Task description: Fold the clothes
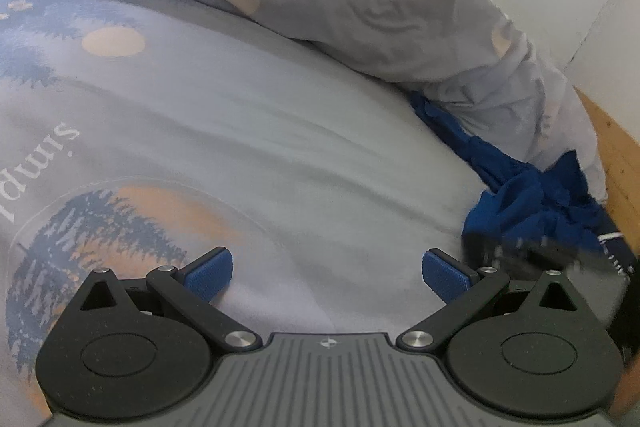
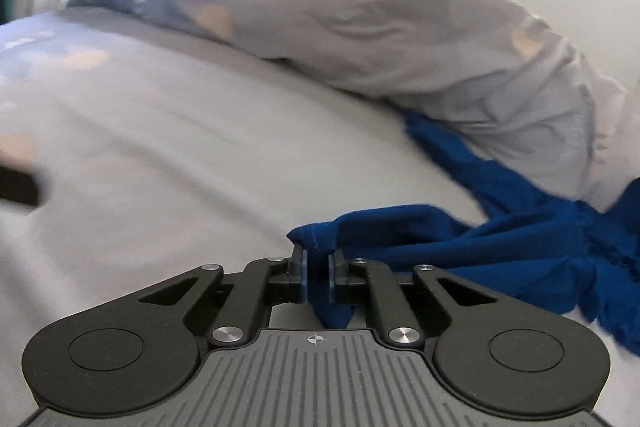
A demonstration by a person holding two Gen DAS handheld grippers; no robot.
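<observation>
crumpled deep-blue fabric garment (image 2: 500, 239): lies on pale grey printed bedsheet (image 2: 180, 155), trailing under the rumpled grey duvet (image 2: 380, 27). right gripper (image 2: 318, 267): jaws clamped on the garment's stitched hem. left gripper (image 1: 327, 273): jaws wide apart, nothing between, garment off to its right.

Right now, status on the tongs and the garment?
Right tongs shut on blue garment edge. Left tongs open, empty. Garment crumpled against duvet.

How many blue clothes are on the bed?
1. The blue garment lies crumpled on the bed beside the duvet, with one edge pinched in the right gripper. More could be hidden under the duvet.
</observation>
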